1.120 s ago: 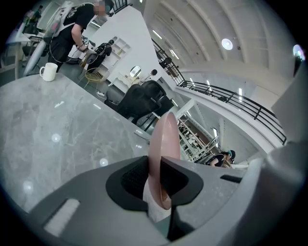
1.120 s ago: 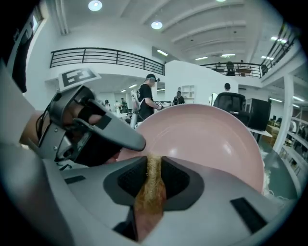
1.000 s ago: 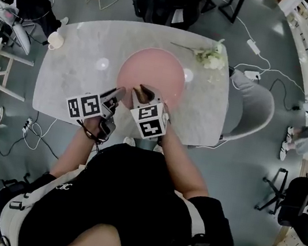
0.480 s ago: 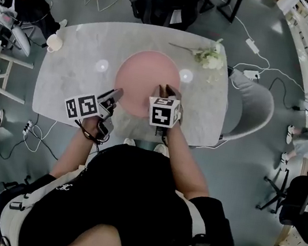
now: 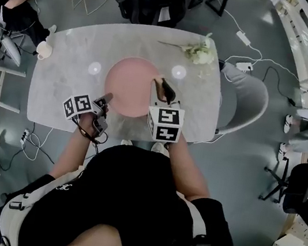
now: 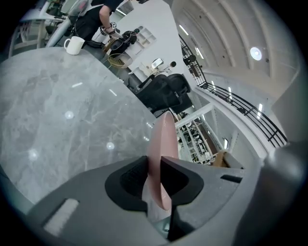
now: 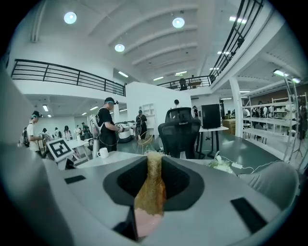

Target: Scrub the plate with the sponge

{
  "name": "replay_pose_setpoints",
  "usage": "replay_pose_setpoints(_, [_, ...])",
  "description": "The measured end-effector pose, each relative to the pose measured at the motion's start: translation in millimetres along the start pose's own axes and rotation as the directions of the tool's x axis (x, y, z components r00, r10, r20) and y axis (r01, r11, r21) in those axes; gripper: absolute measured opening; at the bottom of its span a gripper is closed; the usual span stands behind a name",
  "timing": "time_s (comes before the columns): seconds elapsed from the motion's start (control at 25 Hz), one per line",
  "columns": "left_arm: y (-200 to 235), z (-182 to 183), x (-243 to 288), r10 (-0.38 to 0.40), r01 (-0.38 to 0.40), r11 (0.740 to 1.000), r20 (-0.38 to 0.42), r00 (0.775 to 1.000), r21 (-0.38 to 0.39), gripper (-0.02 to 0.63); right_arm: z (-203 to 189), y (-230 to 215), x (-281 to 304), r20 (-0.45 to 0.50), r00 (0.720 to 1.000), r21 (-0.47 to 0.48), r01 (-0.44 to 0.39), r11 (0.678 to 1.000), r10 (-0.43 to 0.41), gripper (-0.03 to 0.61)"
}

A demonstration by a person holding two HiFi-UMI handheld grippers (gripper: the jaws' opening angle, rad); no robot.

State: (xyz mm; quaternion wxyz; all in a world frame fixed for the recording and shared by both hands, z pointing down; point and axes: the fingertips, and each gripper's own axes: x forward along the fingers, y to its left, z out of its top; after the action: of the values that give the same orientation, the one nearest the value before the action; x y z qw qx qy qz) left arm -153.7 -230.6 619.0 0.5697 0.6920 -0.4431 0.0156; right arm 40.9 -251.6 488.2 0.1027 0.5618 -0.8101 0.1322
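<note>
Leftmost on the marble table [image 5: 61,83], a white mug [image 5: 42,48] stands close to the left edge, well apart from everything else. A broad stretch of bare stone runs between it and the plate.

The left gripper [image 5: 105,98] comes in over the near edge and sits at the pink plate's [image 5: 127,83] near-left rim. In the left gripper view its jaws pinch that rim, which shows edge-on as a thin pink blade between them. They have just been closing a little, with the rim between them. The plate is in the middle of the table with its face showing round and upward, and open marble surrounds it on every side.

The right gripper [image 5: 164,95] hangs over the plate's right rim. Its jaws are pressed onto the sponge [image 7: 151,192], which stands on its narrow side. The sponge's long axis runs along the jaws and points away from the person toward the far edge, with the rough yellow-brown part at the tip and pink below. Whether the sponge touches the plate cannot be told.

Right of the plate, a narrower strip of bare marble reaches the table's right edge. A spray of pale flowers [image 5: 198,52] lies at the far right corner. A grey chair [image 5: 249,106] stands just beside that edge.
</note>
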Motion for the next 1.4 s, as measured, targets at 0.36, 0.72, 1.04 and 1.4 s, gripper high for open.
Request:
replay_pose_setpoints(0.36, [89.8,2.0,33.5,0.094,-0.097,0.96,-0.021,0.995,-0.264,0.067,11.1,-23.3,-33.7,0.036,0.997,0.019,0.066,0.998,-0.067,0.075])
replay_pose_setpoints(0.72, [147.3,-26.1,51.0,0.234,-0.252,0.914,-0.094,0.968,-0.319,0.052,2.4,-42.1,-50.7,0.029,0.993,0.039,0.113,0.993,-0.114,0.075])
replay_pose_setpoints(1.04, [152.8,-18.7,27.0,0.413,-0.416,0.908,-0.056,0.909,-0.059,0.074,10.1,-30.5,-43.6,0.057,0.996,0.024,0.072,0.997,-0.073,0.075])
replay_pose_setpoints(1.4, [-6.0,84.7,-50.1,0.252,-0.424,0.804,0.408,0.878,0.416,0.072,33.7,-9.0,-33.1,0.156,0.987,0.059,0.011,0.998,-0.02,0.077])
